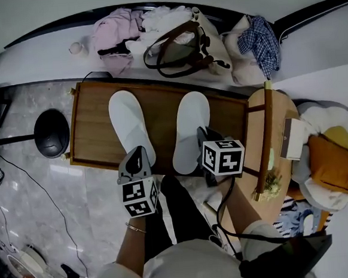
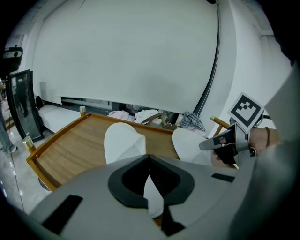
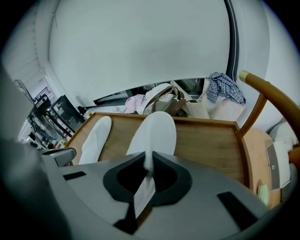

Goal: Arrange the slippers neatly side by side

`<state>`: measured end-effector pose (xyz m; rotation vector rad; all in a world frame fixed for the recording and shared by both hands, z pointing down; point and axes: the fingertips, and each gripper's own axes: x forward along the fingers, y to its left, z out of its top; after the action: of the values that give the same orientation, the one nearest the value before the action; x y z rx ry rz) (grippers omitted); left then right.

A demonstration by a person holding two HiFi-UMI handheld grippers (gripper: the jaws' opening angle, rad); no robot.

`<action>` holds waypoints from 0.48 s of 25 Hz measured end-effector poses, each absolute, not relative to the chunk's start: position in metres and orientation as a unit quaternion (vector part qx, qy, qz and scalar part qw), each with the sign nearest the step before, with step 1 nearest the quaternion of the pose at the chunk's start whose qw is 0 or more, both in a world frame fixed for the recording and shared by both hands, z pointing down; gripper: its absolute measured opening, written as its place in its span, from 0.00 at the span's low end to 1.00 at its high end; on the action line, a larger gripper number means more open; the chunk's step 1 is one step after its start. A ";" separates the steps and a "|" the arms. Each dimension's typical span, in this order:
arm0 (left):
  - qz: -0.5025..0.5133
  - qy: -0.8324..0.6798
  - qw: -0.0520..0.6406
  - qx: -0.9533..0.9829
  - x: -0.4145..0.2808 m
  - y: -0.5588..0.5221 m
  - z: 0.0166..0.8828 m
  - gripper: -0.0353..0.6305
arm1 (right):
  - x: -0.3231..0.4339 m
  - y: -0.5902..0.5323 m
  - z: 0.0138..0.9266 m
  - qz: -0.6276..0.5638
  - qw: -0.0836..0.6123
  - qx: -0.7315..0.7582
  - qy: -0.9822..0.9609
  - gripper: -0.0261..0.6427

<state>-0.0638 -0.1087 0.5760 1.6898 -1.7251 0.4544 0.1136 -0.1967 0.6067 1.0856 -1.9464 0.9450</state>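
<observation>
The left slipper (image 1: 128, 124) and the right slipper (image 1: 191, 125) lie side by side, a gap between them, on the wooden table (image 1: 92, 130), toes pointing away from the person. The left tool (image 1: 137, 158) is clamped on the left slipper's heel edge. The right tool (image 1: 202, 137) is clamped on the right slipper's heel edge.

White slippers (image 1: 130, 130), brown wooden tray (image 1: 95, 131)

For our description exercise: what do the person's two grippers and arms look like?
The left gripper and right gripper have grey shells with black trim, and each carries a white cube with black square markers. A black cable trails from the right one. A thin bracelet circles the left wrist.
</observation>
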 end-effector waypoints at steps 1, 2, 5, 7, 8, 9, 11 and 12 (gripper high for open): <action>0.175 -0.661 0.336 0.648 -0.064 -0.109 0.577 0.08 | 0.113 -0.197 0.608 0.365 0.353 0.419 -0.752 0.11; 0.175 -0.661 0.336 0.647 -0.065 -0.110 0.577 0.08 | 0.113 -0.198 0.609 0.365 0.354 0.419 -0.752 0.11; 0.176 -0.663 0.336 0.646 -0.066 -0.109 0.579 0.08 | 0.113 -0.198 0.613 0.363 0.359 0.417 -0.752 0.11; 0.177 -0.663 0.336 0.645 -0.067 -0.108 0.581 0.08 | 0.113 -0.198 0.615 0.363 0.361 0.415 -0.752 0.11; 0.178 -0.663 0.337 0.644 -0.067 -0.108 0.582 0.08 | 0.112 -0.198 0.616 0.363 0.362 0.414 -0.752 0.11; 0.179 -0.663 0.338 0.643 -0.068 -0.107 0.583 0.08 | 0.111 -0.199 0.617 0.362 0.363 0.413 -0.752 0.11; 0.181 -0.663 0.340 0.642 -0.068 -0.107 0.584 0.08 | 0.110 -0.199 0.618 0.362 0.364 0.412 -0.753 0.11; 0.181 -0.663 0.341 0.642 -0.068 -0.106 0.585 0.08 | 0.110 -0.199 0.619 0.361 0.365 0.412 -0.753 0.11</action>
<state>-0.0681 -0.1064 0.5852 1.6690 -1.7238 0.4717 0.1103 -0.1990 0.6192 1.0609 -1.9358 0.9295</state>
